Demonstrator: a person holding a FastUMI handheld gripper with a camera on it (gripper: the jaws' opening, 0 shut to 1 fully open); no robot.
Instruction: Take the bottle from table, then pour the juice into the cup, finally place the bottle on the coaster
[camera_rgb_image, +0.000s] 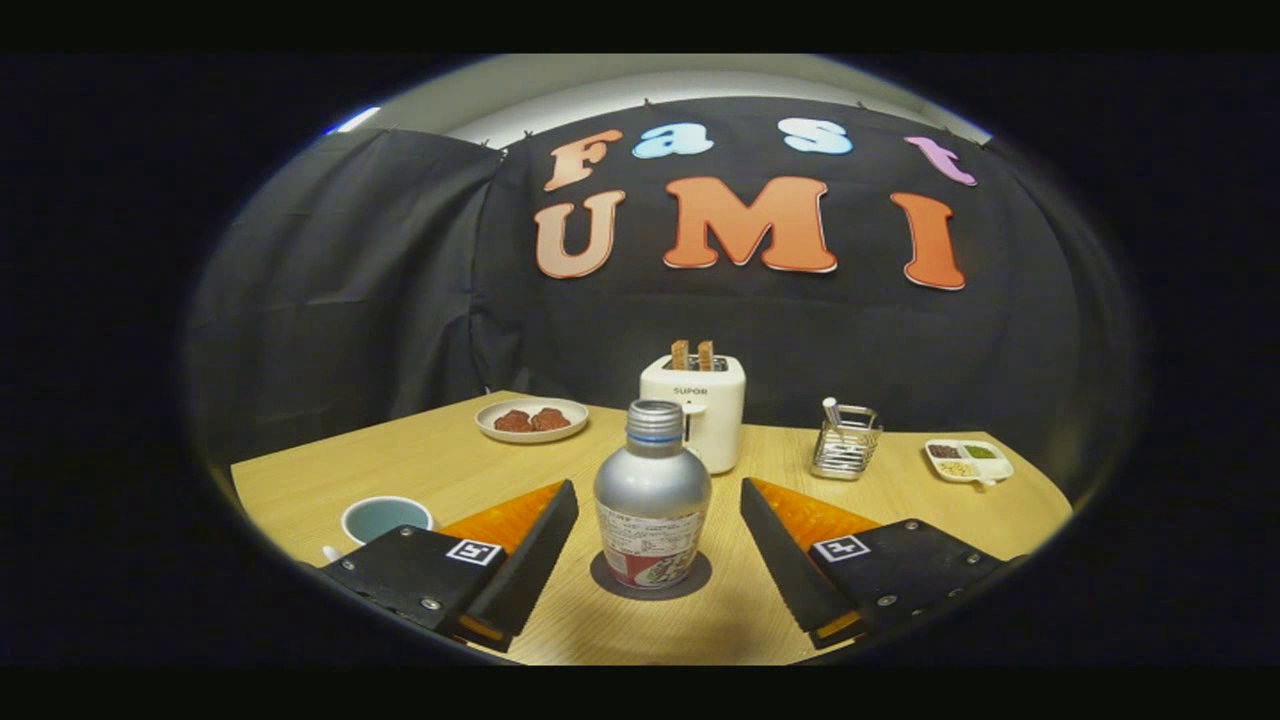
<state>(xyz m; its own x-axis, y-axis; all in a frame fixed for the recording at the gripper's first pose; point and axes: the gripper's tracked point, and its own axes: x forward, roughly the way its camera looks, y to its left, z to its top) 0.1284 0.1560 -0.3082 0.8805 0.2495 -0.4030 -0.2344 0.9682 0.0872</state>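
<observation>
A silver metal bottle (652, 495) with a printed label stands upright on a dark round coaster (604, 578) on the wooden table (450, 460). My gripper (660, 492) is open, one finger on each side of the bottle, with a clear gap to it on both sides. The left finger (530, 540) and the right finger (780, 545) reach about level with the bottle's body. A cup (385, 518) with a pale blue inside sits just left of the left finger, partly hidden behind it.
Behind the bottle stands a white toaster (700, 405) with two slices of toast. A plate of brown food (532, 420) lies at the back left. A wire utensil holder (845, 442) and a small divided condiment dish (968, 461) are at the back right.
</observation>
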